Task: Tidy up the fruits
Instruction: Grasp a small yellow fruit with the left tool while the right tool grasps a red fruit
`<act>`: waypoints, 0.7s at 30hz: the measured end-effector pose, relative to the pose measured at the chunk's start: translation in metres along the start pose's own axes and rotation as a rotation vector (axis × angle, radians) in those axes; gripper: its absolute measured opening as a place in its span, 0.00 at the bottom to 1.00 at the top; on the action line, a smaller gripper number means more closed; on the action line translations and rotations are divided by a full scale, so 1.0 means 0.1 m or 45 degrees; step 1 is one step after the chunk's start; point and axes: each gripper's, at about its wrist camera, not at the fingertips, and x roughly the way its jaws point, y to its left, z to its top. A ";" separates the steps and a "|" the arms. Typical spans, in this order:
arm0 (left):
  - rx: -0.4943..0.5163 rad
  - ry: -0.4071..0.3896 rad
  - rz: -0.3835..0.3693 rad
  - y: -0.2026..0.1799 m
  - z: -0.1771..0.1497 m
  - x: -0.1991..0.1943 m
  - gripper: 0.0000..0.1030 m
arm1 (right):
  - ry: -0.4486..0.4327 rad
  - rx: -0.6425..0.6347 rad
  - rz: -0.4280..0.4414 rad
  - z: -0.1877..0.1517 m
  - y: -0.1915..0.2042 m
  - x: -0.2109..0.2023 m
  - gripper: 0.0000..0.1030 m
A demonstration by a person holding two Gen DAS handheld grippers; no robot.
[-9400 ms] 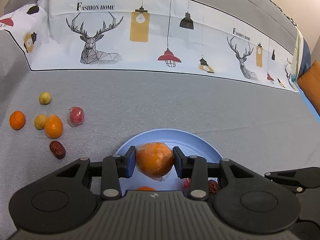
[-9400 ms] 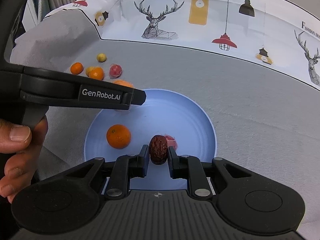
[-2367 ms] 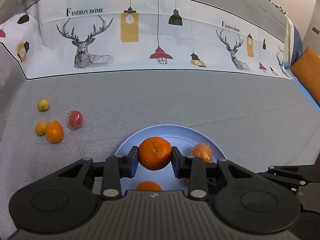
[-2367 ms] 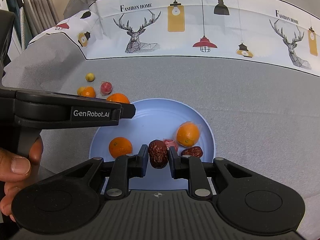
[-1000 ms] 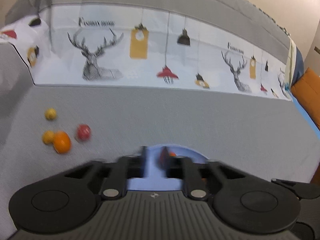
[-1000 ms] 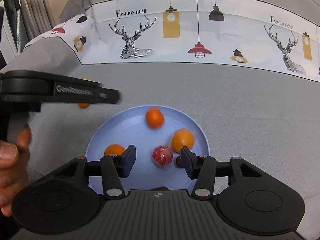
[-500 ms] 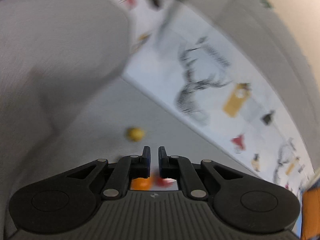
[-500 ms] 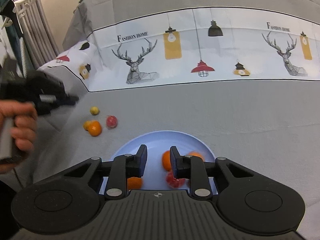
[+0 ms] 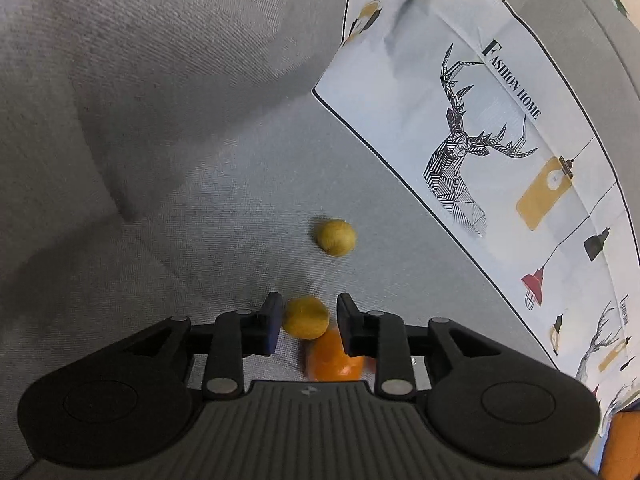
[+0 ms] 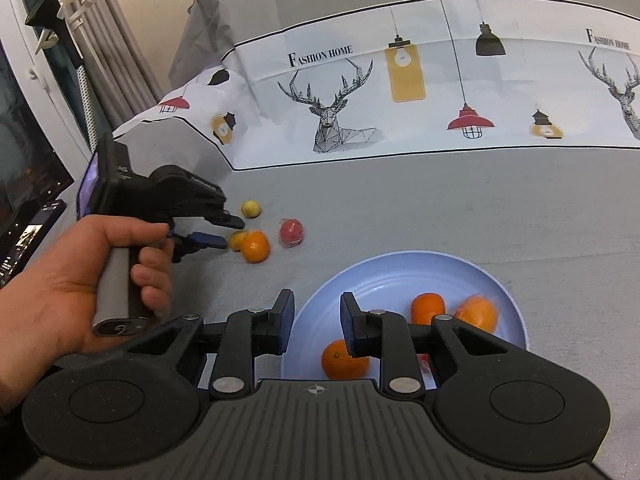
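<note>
Blue plate (image 10: 508, 292) with three oranges (image 10: 345, 358) — right gripper (image 10: 316, 322) fingers apart, empty, above its rim

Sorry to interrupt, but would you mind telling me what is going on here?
A person is sorting fruit from a grey cloth onto a blue plate, a pair of tongs in each hand. The left tongs are open around a small yellow fruit that lies beside an orange; another yellow fruit and a red one are also loose. The right tongs hang open and empty at the plate's edge, where several oranges already sit.
</note>
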 end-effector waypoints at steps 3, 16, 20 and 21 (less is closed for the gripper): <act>0.030 0.017 0.031 -0.04 -0.01 0.05 0.31 | 0.003 0.009 0.004 0.01 0.01 0.01 0.26; 0.082 -0.096 0.125 0.00 0.05 -0.11 0.29 | 0.086 -0.085 -0.005 0.50 0.37 1.20 0.28; 0.082 -0.035 0.177 0.04 0.05 0.00 0.32 | 0.130 -0.100 -0.039 0.54 0.39 1.65 0.41; 0.050 -0.024 0.168 0.07 0.06 0.01 0.32 | 0.133 -0.098 -0.036 0.56 0.38 1.74 0.44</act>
